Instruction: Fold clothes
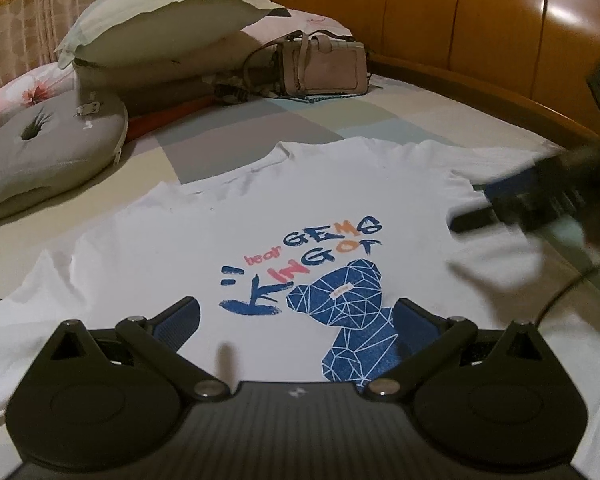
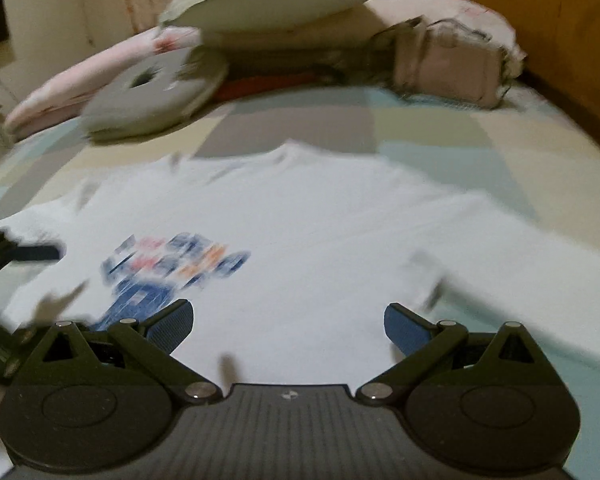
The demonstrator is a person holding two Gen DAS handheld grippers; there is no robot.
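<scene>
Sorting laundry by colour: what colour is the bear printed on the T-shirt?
Blue with white lines, on the white T-shirt's geometric bear print; clearest in the left wrist view.

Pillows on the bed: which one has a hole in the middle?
The grey round pillow, lying left of the T-shirt. The pale green pillow stacked behind has none.

My feeds look dim and warm; glare streaks the headboard [image 1: 500, 40], the right wrist view smears with blur, edges bow.

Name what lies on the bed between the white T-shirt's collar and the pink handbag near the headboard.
Nothing: only bare patchwork bedsheet separates the T-shirt collar from the handbag. The left wrist view shows this sharply; the right wrist view is blurred.
</scene>
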